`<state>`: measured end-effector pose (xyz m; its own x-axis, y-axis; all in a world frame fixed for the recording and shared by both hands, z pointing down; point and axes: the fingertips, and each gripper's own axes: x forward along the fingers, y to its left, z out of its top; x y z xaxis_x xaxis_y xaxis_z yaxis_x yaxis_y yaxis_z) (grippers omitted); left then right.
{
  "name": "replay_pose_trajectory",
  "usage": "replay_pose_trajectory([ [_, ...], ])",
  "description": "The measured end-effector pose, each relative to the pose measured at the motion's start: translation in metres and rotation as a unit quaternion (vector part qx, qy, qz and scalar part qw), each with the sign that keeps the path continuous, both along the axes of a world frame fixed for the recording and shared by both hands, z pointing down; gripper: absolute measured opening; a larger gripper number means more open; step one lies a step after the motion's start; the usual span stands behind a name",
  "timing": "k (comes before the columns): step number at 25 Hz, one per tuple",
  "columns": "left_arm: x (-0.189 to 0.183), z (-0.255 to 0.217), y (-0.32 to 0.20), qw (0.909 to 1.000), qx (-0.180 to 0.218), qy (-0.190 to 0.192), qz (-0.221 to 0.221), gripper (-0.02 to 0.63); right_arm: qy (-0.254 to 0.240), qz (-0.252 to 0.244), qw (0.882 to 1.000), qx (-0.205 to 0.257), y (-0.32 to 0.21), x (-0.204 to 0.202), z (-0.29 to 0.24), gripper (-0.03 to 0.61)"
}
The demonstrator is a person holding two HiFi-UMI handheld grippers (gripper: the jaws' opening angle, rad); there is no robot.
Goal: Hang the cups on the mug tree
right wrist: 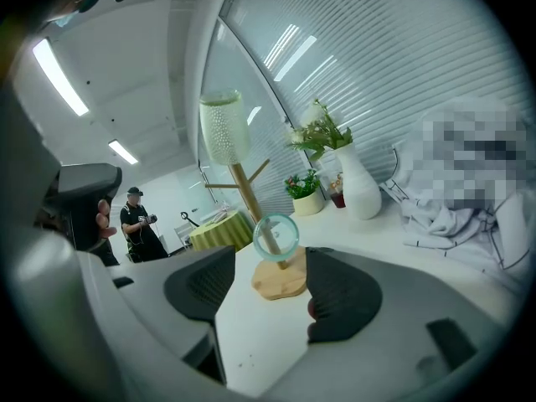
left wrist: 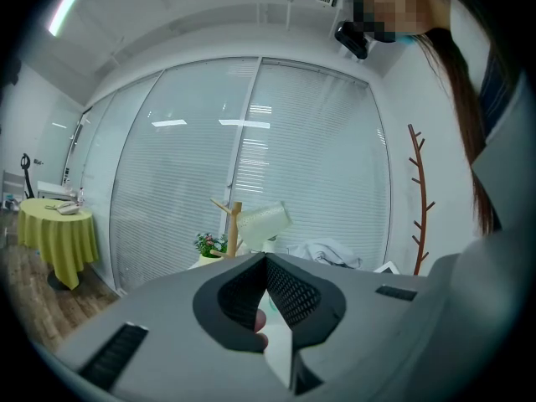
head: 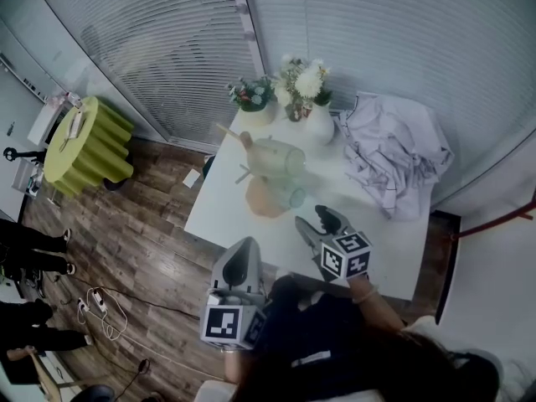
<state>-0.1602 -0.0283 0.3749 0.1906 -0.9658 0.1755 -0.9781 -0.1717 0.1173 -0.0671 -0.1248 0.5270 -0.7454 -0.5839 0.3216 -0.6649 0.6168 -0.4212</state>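
Observation:
On the white table (head: 218, 212) stands a wooden mug tree (head: 248, 152) on a round wooden base (head: 266, 199). A pale green cup (head: 281, 157) hangs from an upper peg, mouth up in the right gripper view (right wrist: 223, 127). A clear glass cup (head: 294, 195) hangs low by the base, its mouth ring facing my right gripper's camera (right wrist: 275, 234). My right gripper (head: 310, 216) is open and empty, just short of the base (right wrist: 280, 281). My left gripper (head: 245, 246) is shut on nothing at the table's near edge, pointed toward the tree (left wrist: 233, 223).
At the table's back stand a potted plant (head: 254, 99) and a white vase with flowers (head: 318, 122). A crumpled pale cloth (head: 394, 153) covers the right side. On the wood floor to the left are a yellow-green covered table (head: 88, 145), cables (head: 105, 308) and standing people (head: 33, 249).

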Motion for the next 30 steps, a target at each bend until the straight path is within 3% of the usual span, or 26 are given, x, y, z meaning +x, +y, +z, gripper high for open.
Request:
replay_pose_trajectory([
  [6,0.010,-0.003,0.010,0.9999,0.007,0.002,-0.007,0.002,-0.001,0.000,1.000,0.015,0.006,0.012,-0.010,0.245],
  [30,0.057,-0.008,0.045,0.9999,0.013,0.004,-0.007,0.002,0.029,0.016,0.994,0.107,0.037,0.059,-0.057,0.038],
])
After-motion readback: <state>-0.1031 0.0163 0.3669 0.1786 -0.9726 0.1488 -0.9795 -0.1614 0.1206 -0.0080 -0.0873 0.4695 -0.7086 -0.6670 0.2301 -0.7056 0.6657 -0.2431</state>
